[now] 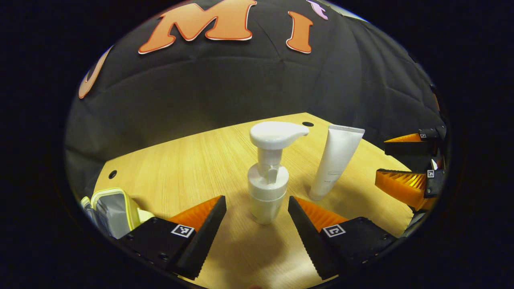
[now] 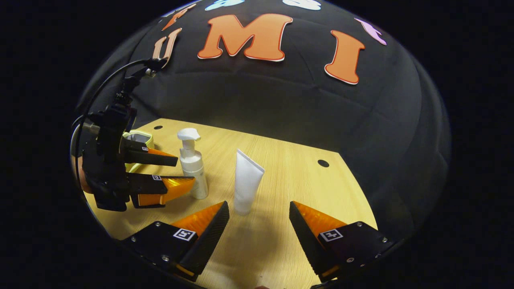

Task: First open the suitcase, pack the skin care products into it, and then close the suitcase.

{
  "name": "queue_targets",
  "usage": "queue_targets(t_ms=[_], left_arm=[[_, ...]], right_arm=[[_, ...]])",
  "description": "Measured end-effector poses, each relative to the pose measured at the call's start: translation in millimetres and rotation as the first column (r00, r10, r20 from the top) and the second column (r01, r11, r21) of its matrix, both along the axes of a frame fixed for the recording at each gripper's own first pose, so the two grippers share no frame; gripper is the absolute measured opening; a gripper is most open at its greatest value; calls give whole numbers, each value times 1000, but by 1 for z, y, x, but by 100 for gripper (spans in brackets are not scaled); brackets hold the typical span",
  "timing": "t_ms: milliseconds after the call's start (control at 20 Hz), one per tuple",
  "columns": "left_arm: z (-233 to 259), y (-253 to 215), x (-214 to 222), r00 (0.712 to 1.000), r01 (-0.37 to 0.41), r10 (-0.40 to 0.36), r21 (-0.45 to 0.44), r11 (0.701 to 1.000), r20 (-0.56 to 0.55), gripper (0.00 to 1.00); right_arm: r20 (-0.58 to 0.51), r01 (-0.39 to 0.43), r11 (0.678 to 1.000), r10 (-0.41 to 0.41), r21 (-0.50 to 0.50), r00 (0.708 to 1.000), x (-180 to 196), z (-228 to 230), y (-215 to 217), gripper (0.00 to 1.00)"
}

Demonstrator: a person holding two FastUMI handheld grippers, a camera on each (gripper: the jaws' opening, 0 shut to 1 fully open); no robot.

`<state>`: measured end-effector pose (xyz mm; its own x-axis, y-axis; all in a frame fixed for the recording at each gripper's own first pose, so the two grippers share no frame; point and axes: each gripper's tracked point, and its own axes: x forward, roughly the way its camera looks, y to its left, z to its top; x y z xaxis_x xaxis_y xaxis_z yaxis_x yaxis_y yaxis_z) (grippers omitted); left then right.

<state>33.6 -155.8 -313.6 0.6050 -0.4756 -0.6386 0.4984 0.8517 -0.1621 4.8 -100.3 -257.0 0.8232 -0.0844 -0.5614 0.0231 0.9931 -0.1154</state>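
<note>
We had the left gripper spread wide around the pump bottle, nothing grasped; right gripper released too. An off-centre squeeze risked toppling the bottle onto the tube just beside it.

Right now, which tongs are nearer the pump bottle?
Left. The left tongs stand open around the pump bottle, a finger on each side, not touching. The right tongs are open farther off, facing the white tube.

A wooden table is carrying an upright pump bottle, a tube standing cap-down beside it, and a small suitcase (near one corner).
</note>
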Motion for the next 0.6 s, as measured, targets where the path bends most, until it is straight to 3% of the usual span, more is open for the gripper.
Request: queue_targets(t_ms=[200, 350, 600], left_arm=[[-16, -11, 10, 1000, 26, -26, 7, 1000, -16, 97], [-20, -22, 11, 998, 56, -56, 11, 998, -15, 64], [-16, -8, 7, 997, 13, -13, -5, 1000, -71, 61]], right_arm=[[-39, -5, 1000, 6, 13, 999, 6, -16, 0, 97], [-63, -16, 1000, 18, 22, 998, 20, -31, 2, 97], [-111, -39, 998, 43, 41, 993, 36, -59, 7, 97]])
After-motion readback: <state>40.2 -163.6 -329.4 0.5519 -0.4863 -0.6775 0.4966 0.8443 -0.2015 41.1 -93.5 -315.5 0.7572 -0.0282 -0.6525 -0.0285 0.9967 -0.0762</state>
